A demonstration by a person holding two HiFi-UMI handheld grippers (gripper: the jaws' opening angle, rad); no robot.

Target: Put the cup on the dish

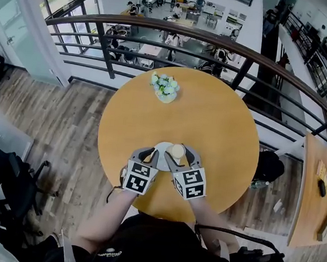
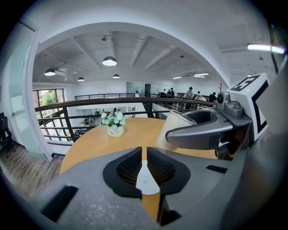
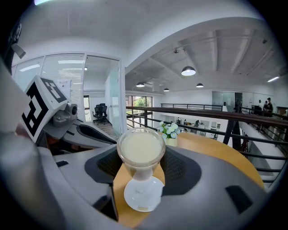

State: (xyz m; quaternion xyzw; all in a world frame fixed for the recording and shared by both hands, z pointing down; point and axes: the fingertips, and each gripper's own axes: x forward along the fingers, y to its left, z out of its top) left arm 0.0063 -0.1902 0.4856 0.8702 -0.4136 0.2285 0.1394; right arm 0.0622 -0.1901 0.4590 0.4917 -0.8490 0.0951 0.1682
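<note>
Cup (image 3: 141, 149) is clamped in the right gripper (image 3: 141, 167) over the dish (image 3: 143, 195); only its own view shows the left gripper (image 2: 144, 158) closed.

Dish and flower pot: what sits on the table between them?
Nothing; the head view shows only bare tabletop between the dish and the flower pot.

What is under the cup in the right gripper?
The white dish, lying on the wooden table. The cup covers the dish's middle, so whether its base touches the dish cannot be seen.
</note>
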